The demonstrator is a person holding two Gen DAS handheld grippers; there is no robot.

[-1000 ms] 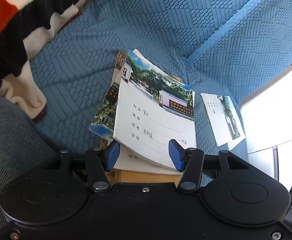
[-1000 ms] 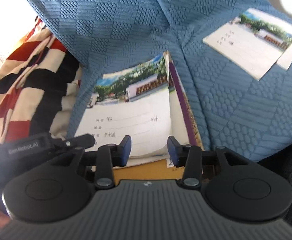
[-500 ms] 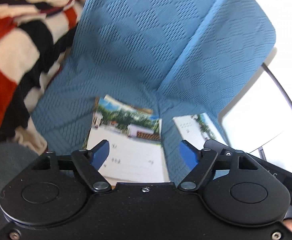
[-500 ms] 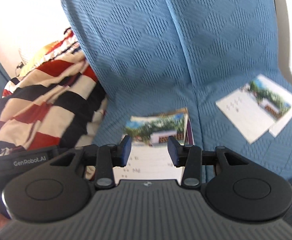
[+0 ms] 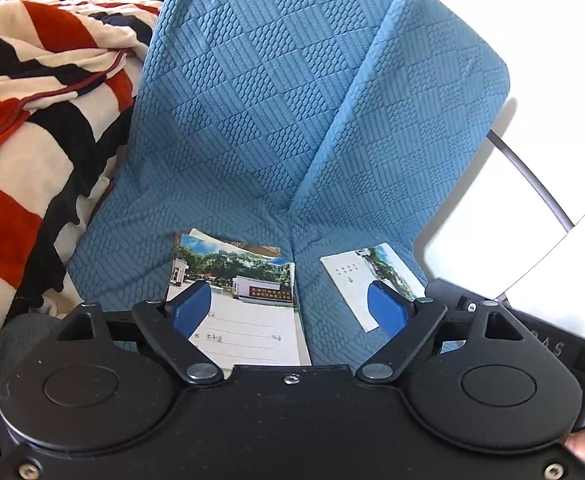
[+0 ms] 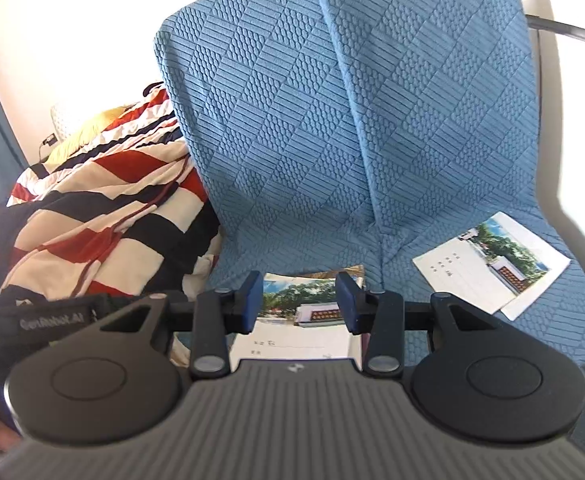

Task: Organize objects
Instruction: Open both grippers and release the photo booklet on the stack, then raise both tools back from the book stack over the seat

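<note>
A stack of notebooks (image 5: 244, 304) with a photo cover lies on the left seat of a blue sofa (image 5: 252, 120); it also shows in the right wrist view (image 6: 304, 320). A second pair of notebooks (image 5: 368, 280) lies on the right seat, also in the right wrist view (image 6: 488, 264). My left gripper (image 5: 288, 304) is open wide and empty, raised above and in front of both piles. My right gripper (image 6: 298, 304) is open with a narrower gap, empty, held above the left stack.
A red, black and cream striped blanket (image 5: 32, 120) is heaped on the left of the sofa, also in the right wrist view (image 6: 104, 216). A dark metal bar (image 5: 532, 176) runs past the sofa's right side by a bright white wall.
Both grippers have pulled back and up from the left stack, which now lies flat on the seat. The left gripper has opened wider.
</note>
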